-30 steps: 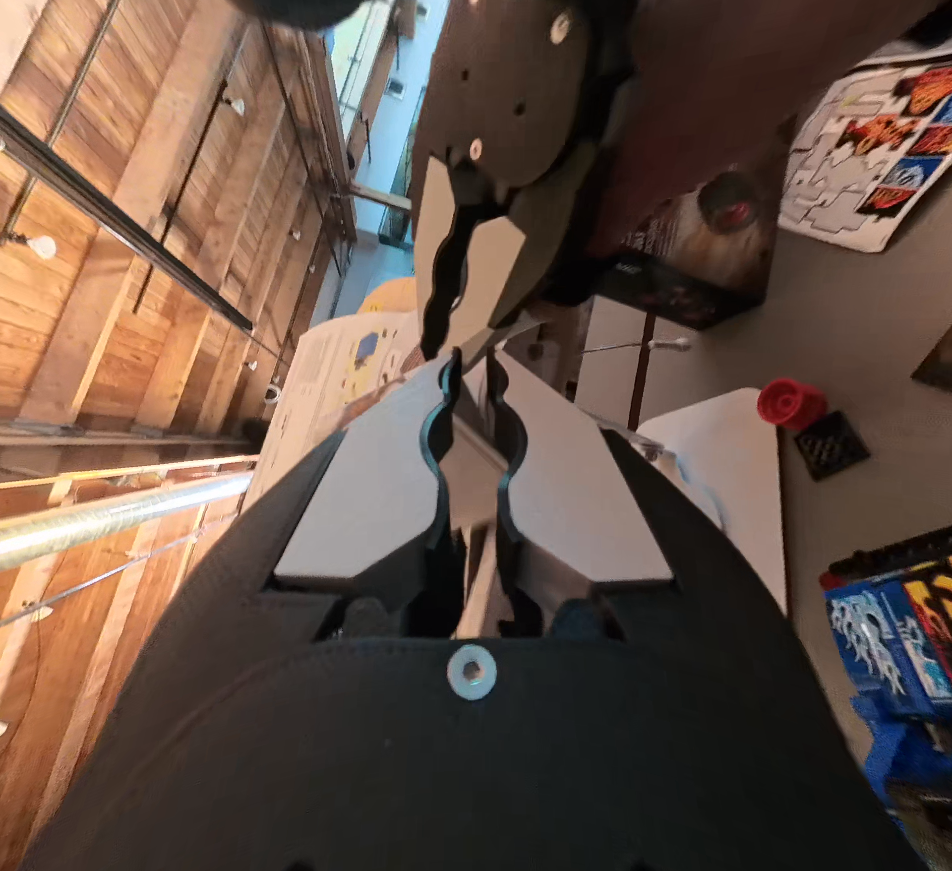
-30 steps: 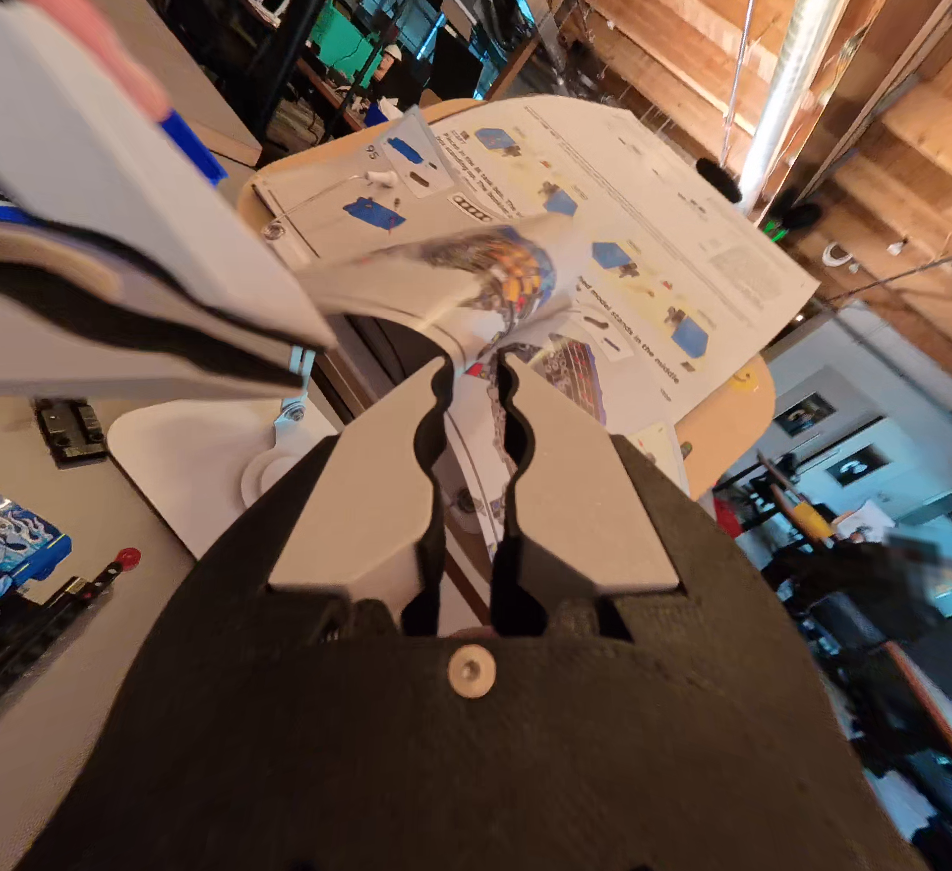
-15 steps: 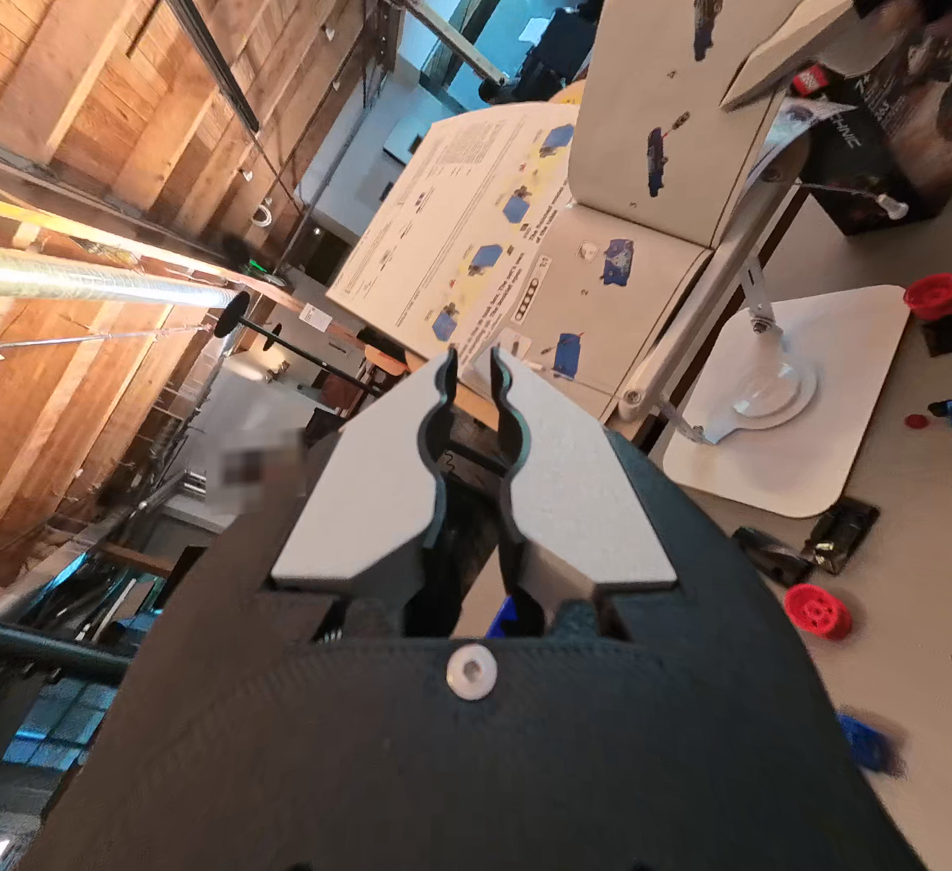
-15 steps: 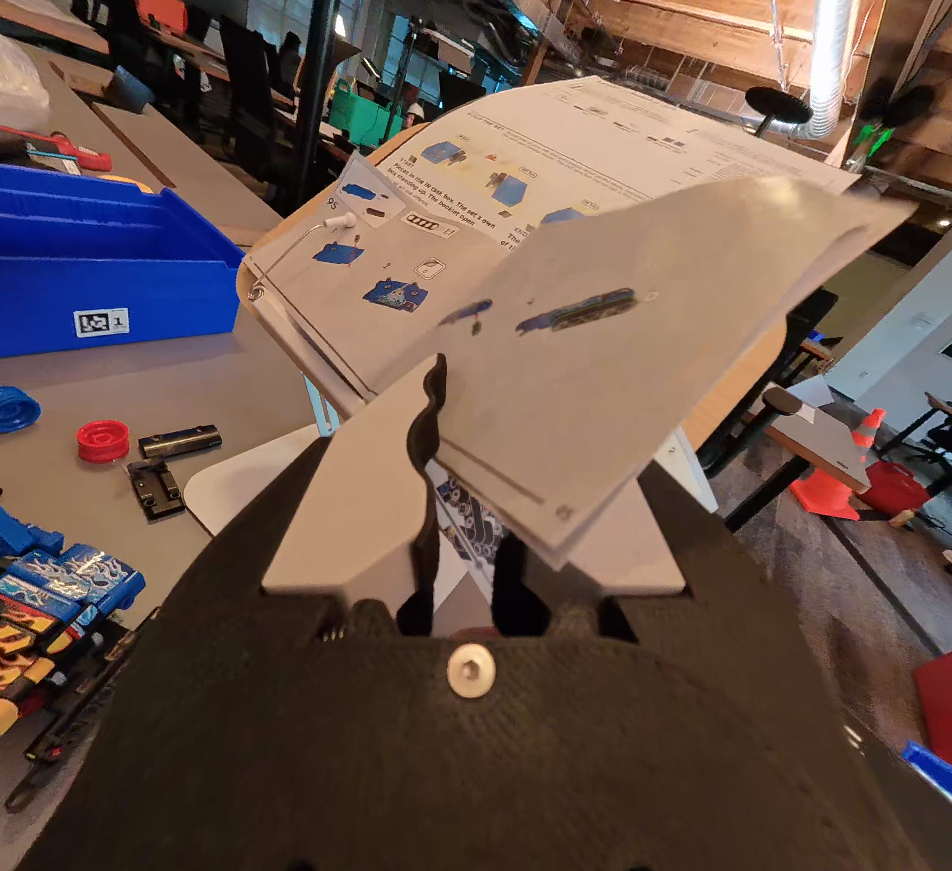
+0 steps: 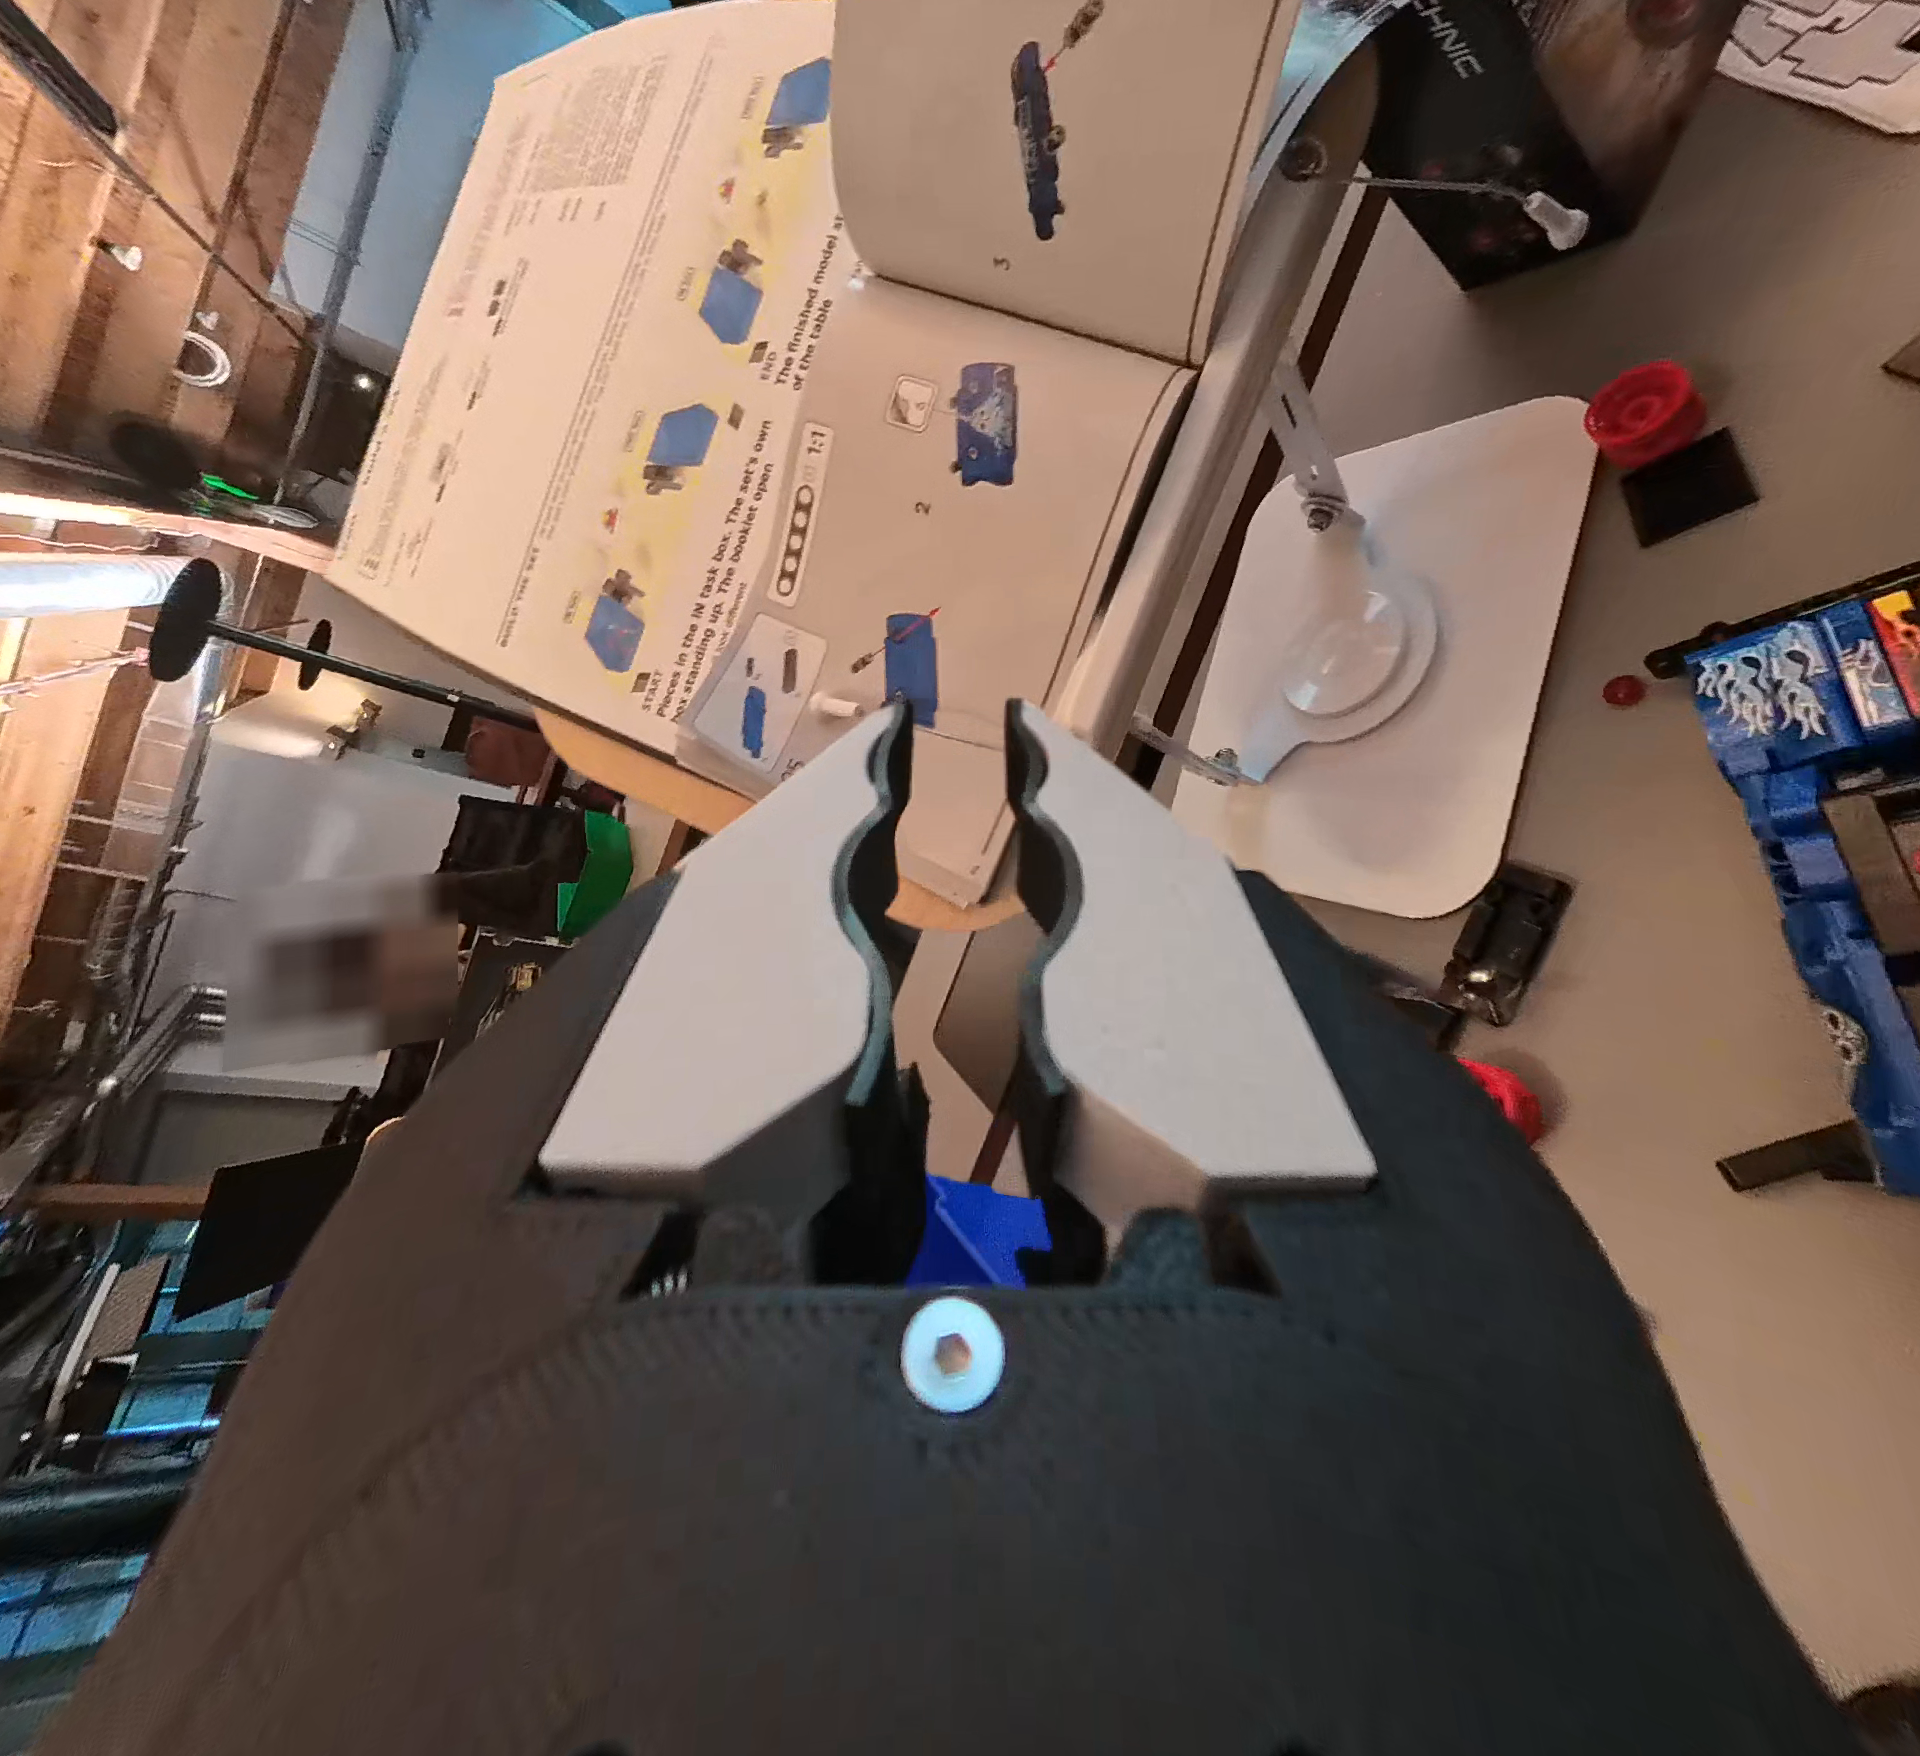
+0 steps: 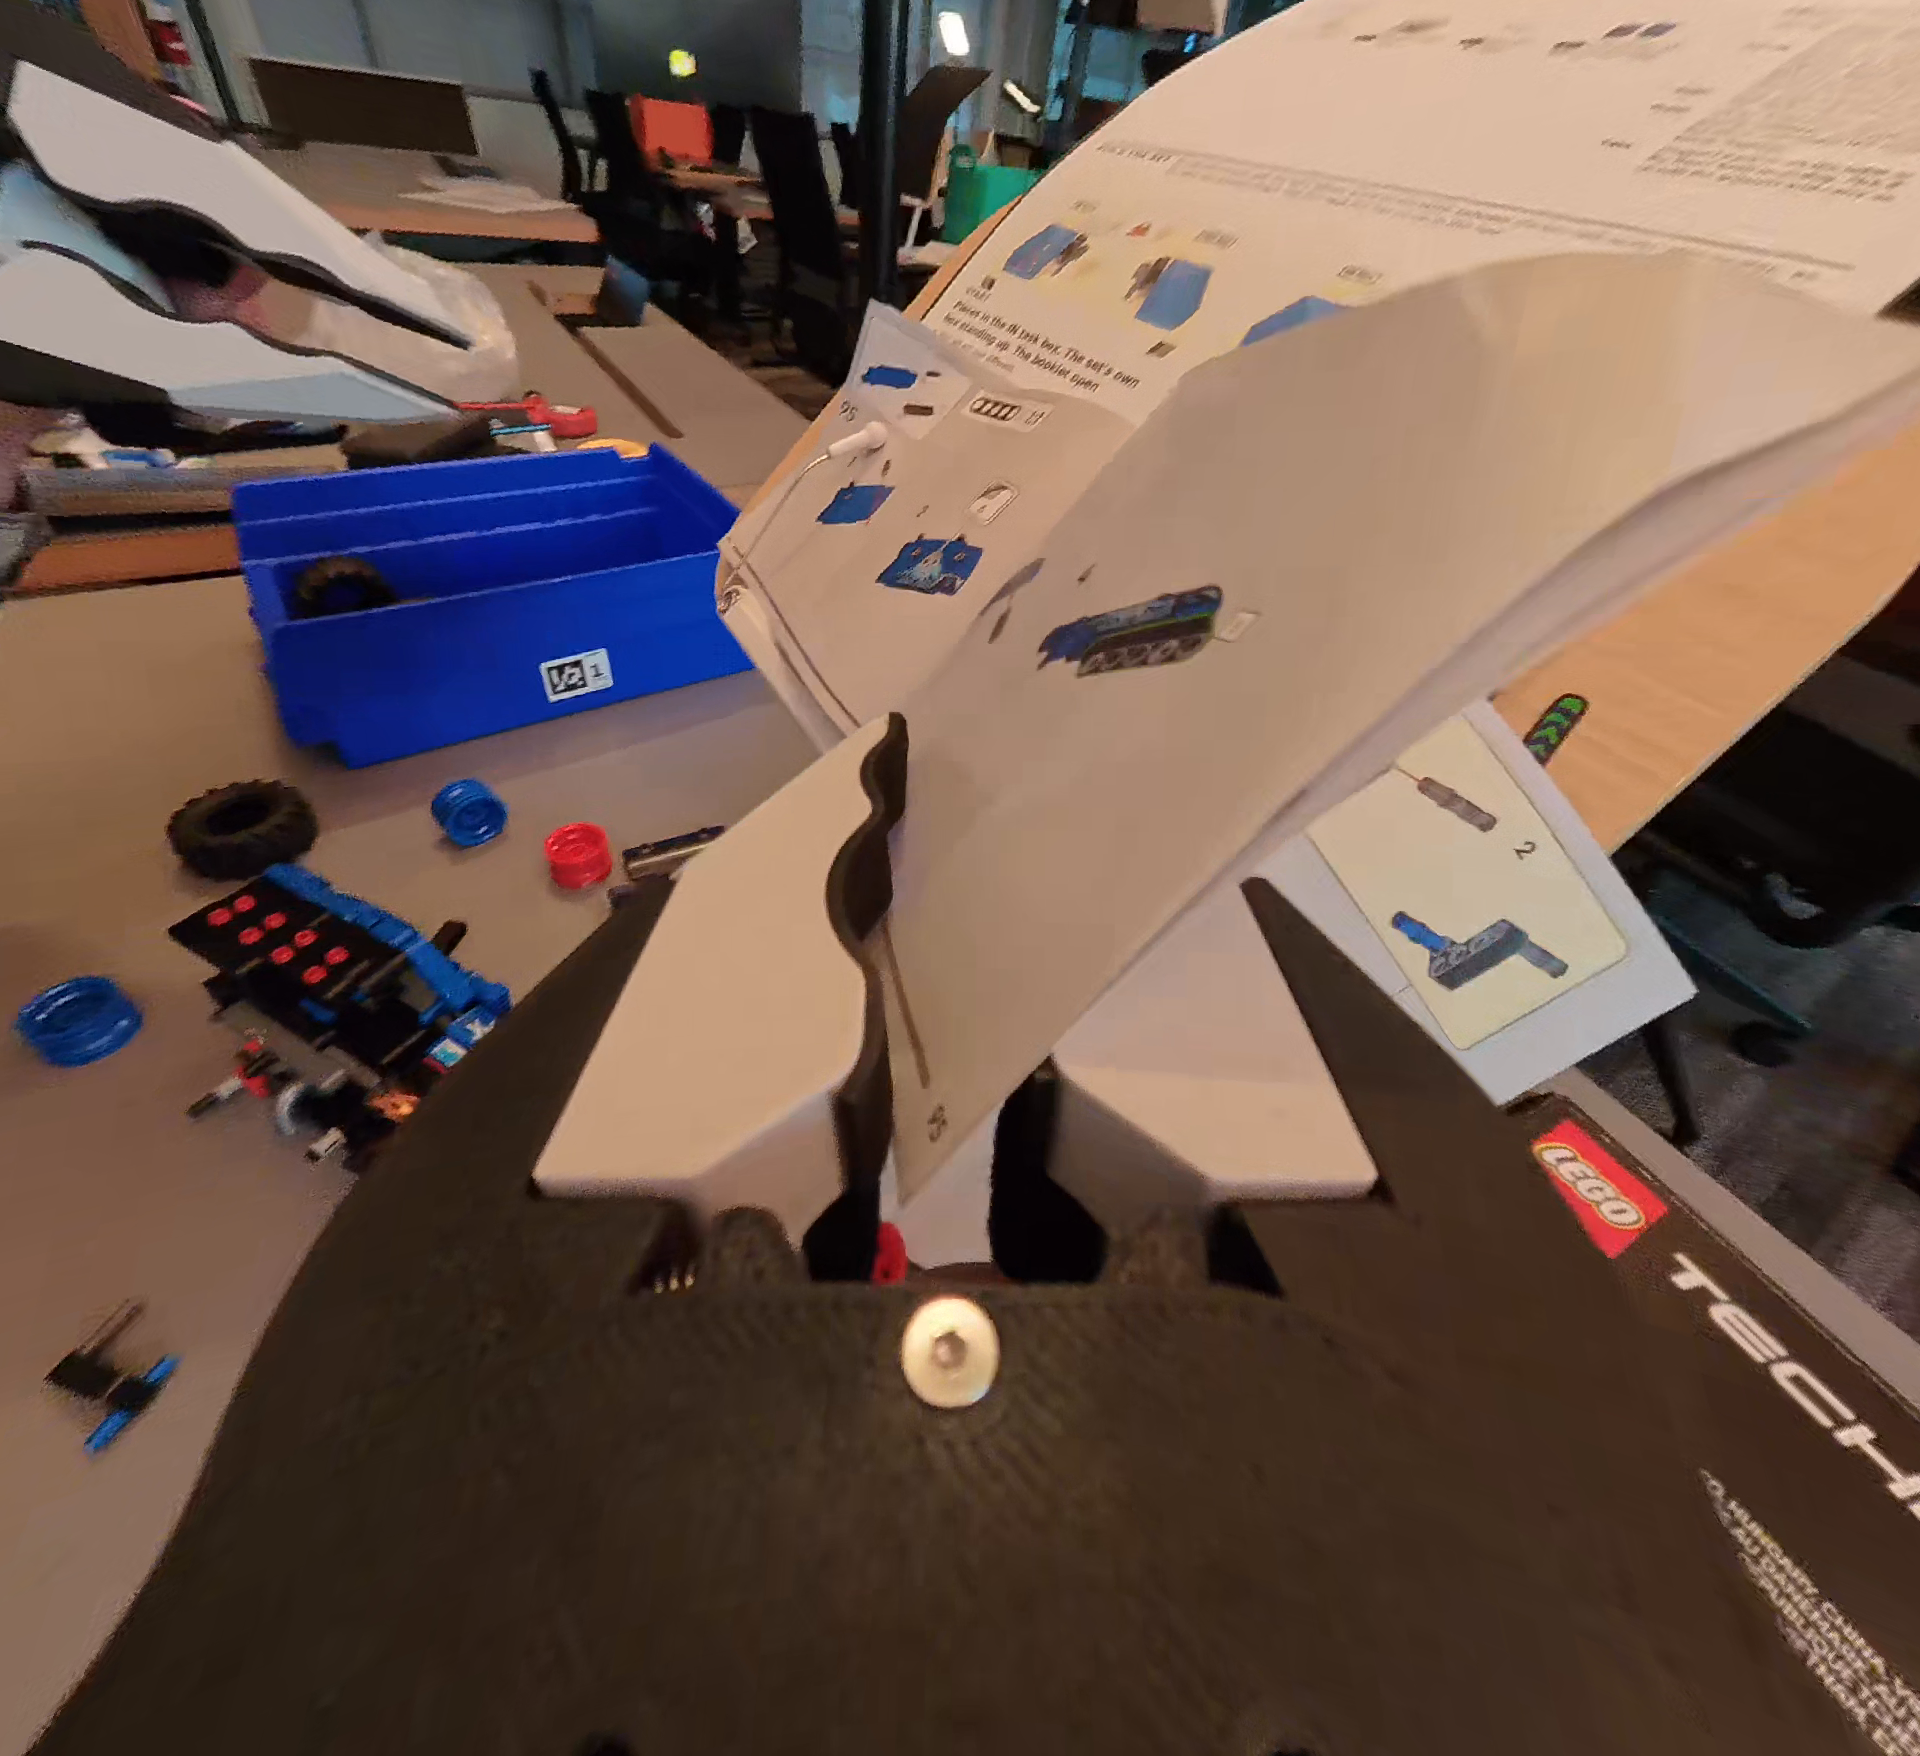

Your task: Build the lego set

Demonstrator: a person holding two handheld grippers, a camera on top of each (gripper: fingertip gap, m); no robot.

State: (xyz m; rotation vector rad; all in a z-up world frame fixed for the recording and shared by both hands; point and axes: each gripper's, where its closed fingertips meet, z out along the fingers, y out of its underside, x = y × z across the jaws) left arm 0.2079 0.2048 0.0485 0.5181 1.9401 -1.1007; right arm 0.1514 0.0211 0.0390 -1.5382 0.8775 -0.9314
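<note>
The instruction booklet (image 5: 966,480) stands open on a white stand (image 5: 1455,667). My right gripper (image 6: 956,771) is shut on a bundle of the booklet's pages (image 6: 1351,584) and holds them lifted and curled; the pages hide its right finger. My left gripper (image 5: 956,735) is a little open and empty, just short of the booklet's lower edge. It also shows in the right wrist view (image 6: 208,304) at the upper left. A partly built blue and black Lego model (image 6: 343,968) lies on the grey table, and shows in the left wrist view (image 5: 1829,771) too.
A blue bin (image 6: 488,605) holding a black tyre stands left of the booklet. Loose parts lie around the model: a red wheel (image 6: 578,854), a blue wheel (image 6: 469,811), a black tyre (image 6: 241,828), a blue rim (image 6: 78,1020). The set's dark box (image 5: 1538,44) stands behind the stand. My hands' fingertips stand some 20 cm from each other. My left gripper is the nearer one to the blue rim (image 6: 78,1020): about 30 cm, against 40 cm.
My right gripper has carried the pages over and down, so the table now shows. My left gripper has pulled back from the booklet and away from the right gripper, with its jaws slightly wider.
</note>
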